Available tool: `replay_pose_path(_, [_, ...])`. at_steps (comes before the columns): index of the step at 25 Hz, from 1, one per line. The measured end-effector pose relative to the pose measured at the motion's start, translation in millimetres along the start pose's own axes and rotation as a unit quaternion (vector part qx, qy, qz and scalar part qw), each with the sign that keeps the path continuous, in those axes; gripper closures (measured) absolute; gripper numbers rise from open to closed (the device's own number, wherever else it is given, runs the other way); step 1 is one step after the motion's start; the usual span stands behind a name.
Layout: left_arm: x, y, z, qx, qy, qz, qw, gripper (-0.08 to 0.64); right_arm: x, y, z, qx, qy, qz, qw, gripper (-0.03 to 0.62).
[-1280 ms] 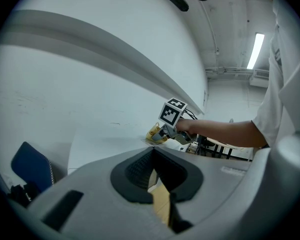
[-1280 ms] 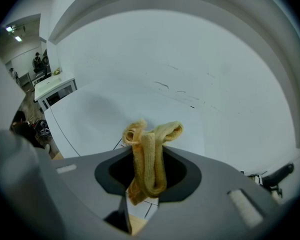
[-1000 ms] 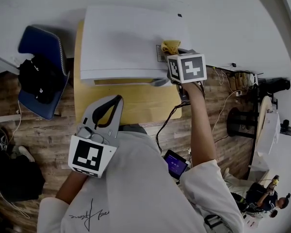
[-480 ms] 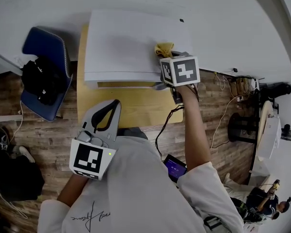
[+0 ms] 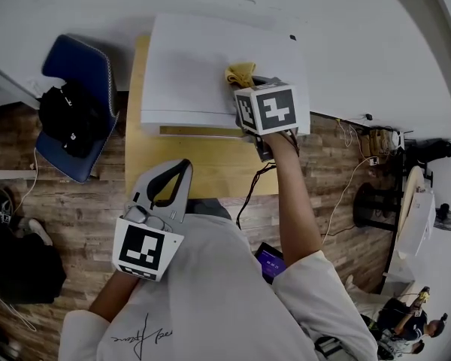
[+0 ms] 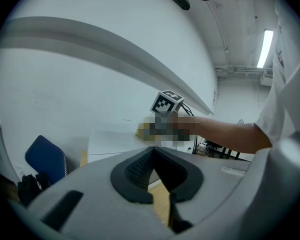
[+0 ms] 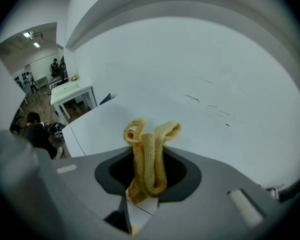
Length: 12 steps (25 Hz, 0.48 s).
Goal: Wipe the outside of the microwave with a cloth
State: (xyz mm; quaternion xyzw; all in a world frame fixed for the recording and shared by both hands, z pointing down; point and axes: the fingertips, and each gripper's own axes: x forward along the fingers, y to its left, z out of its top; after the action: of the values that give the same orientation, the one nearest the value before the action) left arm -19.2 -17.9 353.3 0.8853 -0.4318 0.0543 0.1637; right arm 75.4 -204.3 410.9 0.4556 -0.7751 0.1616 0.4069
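Cloth [image 7: 146,165] of yellow ribbed terry, folded into soft loops, pinched between the closed jaws of the right gripper [image 7: 146,186], loops lying on the smooth flat top of the white box-shaped microwave [image 5: 203,62], left gripper [image 6: 157,181] jaws together, empty, near the tan wooden table [image 5: 210,173].

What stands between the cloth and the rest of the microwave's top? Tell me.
Nothing visible does. The right gripper holds the yellow cloth at the microwave's white top, and the surface to its left lies bare. The left gripper is low, near the person's body, well short of it.
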Motion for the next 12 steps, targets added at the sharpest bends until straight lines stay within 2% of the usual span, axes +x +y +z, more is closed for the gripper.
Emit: replay_pose_path(12, [-3.6, 5.0, 1.1, -0.006, -0.006, 0.012, 0.9999, 0.569, 11.8, 48.0, 24.7, -0.018, -0.009, 0.055, 0.998, 0.474])
